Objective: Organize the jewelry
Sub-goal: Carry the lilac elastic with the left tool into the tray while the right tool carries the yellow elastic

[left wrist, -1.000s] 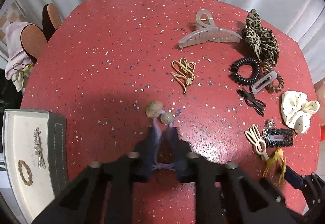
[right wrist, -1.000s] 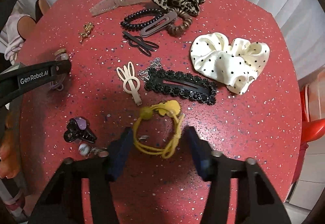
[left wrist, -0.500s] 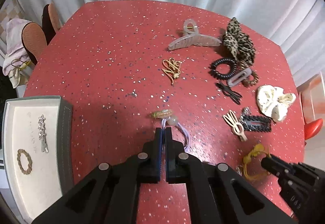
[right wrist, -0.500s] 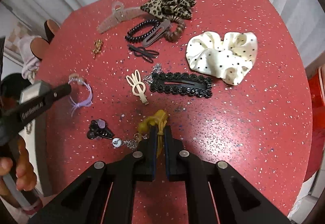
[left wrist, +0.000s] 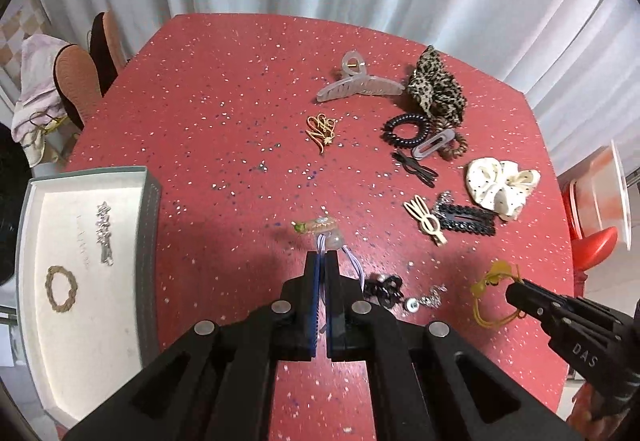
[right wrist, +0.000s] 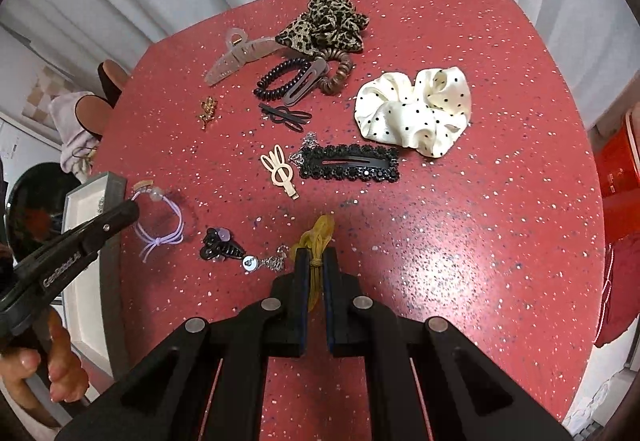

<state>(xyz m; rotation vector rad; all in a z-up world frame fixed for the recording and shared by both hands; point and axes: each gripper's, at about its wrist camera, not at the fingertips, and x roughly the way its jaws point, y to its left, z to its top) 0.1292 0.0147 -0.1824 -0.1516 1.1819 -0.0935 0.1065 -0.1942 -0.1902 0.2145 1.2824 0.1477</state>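
Left wrist view: the left gripper is seen with its jaws closed on a lilac hair tie, whose cord is pinched between the two blue pads. The tie's beads and its small charm protrude just beyond the fingertips, while a loop of cord hangs to the right of the jaws. The tie is held above the red speckled table. An open grey jewelry box is positioned at the table's left edge, well apart from the gripper; a silver clip and a braided ring-shaped band are laid on its white lining.

Right wrist view: the right gripper is clamped on a yellow hair tie. The strands are trapped between the pads, and the knotted end is bunched just past the fingertips. A black claw clip and a small silver charm are located on the table just to the left of this gripper. Farther out, a cream rabbit clip, a black beaded snap clip and a white dotted scrunchie are arranged on the surface. The left gripper's handle is held by a hand at the lower left.
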